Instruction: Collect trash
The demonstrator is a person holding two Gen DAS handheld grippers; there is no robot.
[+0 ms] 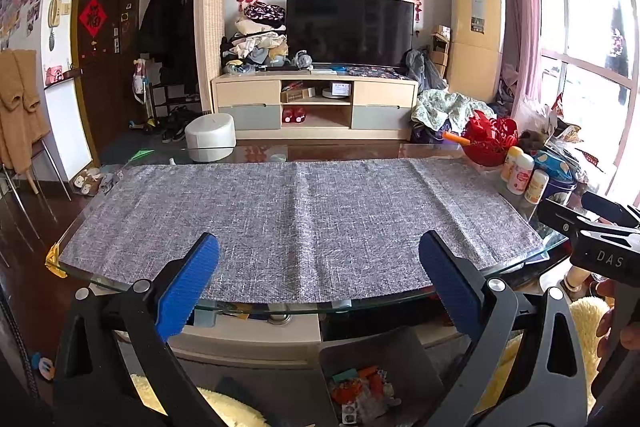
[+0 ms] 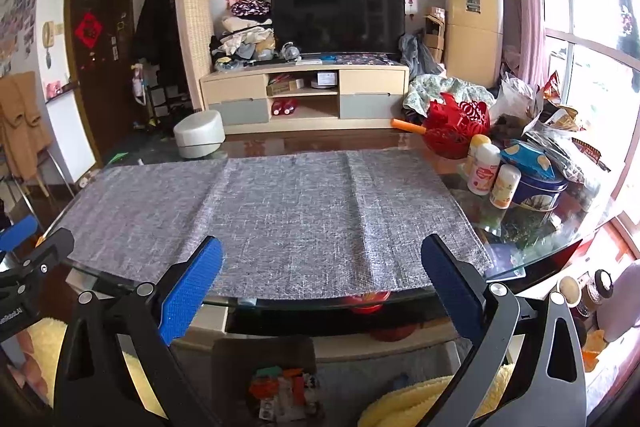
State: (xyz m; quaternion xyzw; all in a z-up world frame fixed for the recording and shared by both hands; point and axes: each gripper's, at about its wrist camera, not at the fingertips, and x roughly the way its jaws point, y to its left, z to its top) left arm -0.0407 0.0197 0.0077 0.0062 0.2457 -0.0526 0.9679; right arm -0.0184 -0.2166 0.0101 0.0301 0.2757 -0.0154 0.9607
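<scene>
A grey bin (image 1: 384, 355) stands on the floor below the table's near edge, with colourful wrappers and scraps (image 1: 362, 389) inside; it also shows in the right wrist view (image 2: 264, 359) with the trash (image 2: 286, 393) in it. My left gripper (image 1: 320, 283) is open and empty, held over the near edge of the grey cloth (image 1: 296, 223). My right gripper (image 2: 322, 285) is open and empty at the same near edge of the cloth (image 2: 280, 219). The right gripper's body (image 1: 600, 247) shows at the right of the left wrist view.
A glass table (image 1: 100, 195) carries the cloth. At its right end stand a red basket (image 2: 456, 131), small bottles (image 2: 484, 169), a blue tin (image 2: 538, 189) and crumpled bags (image 2: 560, 123). A white stool (image 2: 198, 135) and TV cabinet (image 2: 304, 95) stand beyond.
</scene>
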